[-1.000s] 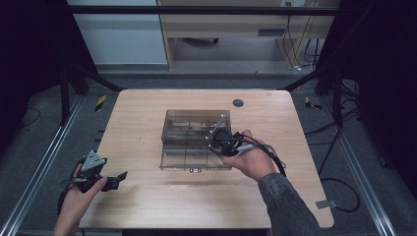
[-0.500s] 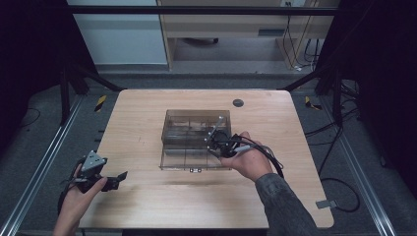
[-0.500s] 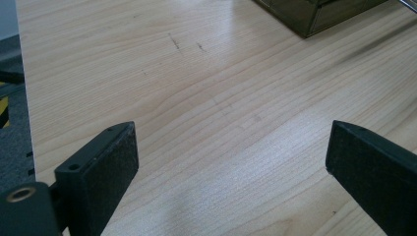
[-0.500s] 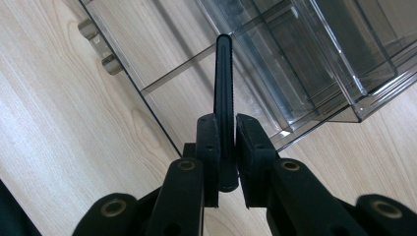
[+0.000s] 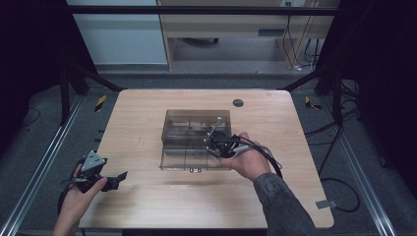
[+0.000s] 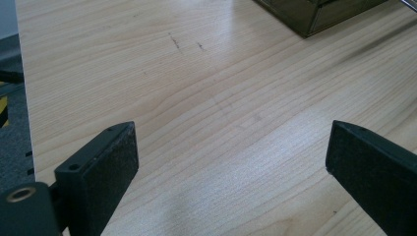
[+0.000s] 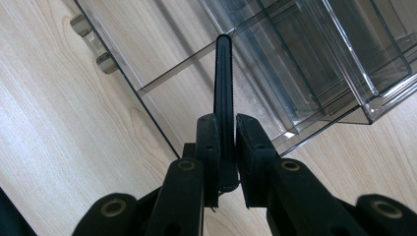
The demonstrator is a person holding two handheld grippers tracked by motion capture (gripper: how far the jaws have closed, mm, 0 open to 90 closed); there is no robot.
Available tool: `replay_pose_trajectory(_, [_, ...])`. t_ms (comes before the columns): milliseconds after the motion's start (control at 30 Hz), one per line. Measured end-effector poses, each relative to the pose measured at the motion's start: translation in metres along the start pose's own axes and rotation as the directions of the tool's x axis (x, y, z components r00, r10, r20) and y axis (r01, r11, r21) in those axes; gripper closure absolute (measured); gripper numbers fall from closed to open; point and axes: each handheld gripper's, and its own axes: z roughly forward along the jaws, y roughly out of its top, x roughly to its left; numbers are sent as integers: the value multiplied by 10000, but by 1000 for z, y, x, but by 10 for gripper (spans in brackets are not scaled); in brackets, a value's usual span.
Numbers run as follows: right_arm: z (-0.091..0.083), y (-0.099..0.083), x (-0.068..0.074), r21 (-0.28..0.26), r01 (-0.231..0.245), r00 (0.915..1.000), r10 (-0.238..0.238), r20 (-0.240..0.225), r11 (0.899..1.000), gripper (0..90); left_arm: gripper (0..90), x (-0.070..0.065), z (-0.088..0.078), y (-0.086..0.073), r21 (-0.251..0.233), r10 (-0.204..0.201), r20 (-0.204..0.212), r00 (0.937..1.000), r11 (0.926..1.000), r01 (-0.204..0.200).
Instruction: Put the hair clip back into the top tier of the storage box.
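Note:
A smoky clear plastic box (image 5: 196,119) stands mid-table with its shallow drawer (image 5: 183,160) pulled out toward me. My right gripper (image 5: 216,143) hovers over the drawer's right part, shut on a thin dark flat strip (image 5: 215,129) that sticks up and away from the jaws. In the right gripper view the strip (image 7: 224,83) stands edge-on between the pads of the right gripper (image 7: 224,125), above the drawer (image 7: 162,54) and beside the box body (image 7: 319,54). My left gripper (image 5: 115,180) rests at the table's near left corner, open; the left gripper (image 6: 231,157) has only bare wood between its jaws.
The drawer's front carries two small metal knobs (image 7: 93,42). A round cable grommet (image 5: 238,103) sits in the wooden table (image 5: 147,206) at the back. A cable (image 5: 268,157) trails from the right gripper. Dark frame posts and floor surround the table.
The right gripper with the strip has shifted only slightly over the drawer. The left hand and its gripper have stayed put.

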Motion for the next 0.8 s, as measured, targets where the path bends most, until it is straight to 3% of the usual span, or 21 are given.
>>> replay_pose_trajectory(133, [3, -1, -1, 42, -35, 10000, 35, -66, 10000, 798, 57, 0, 0, 0, 46, 57, 21, 10000, 10000, -57])
replay_pose_trajectory(233, [1, -1, -2, -117, -132, 9999, 132, -46, 9998, 736, 57, 0, 1, 0, 34, 10, 27, 10000, 10000, -11])
replay_pose_trajectory(400, [-9, -1, -5, -708, -320, 9995, 317, -56, 9970, 755, 57, 0, 0, 0, 24, -8, 18, 10000, 10000, 8])
replay_pose_trajectory(800, [-22, -4, -4, -1374, -432, 9990, 445, 71, 9896, 781, 57, -1, -1, 1, -134, -42, 195, 9998, 9999, 45])
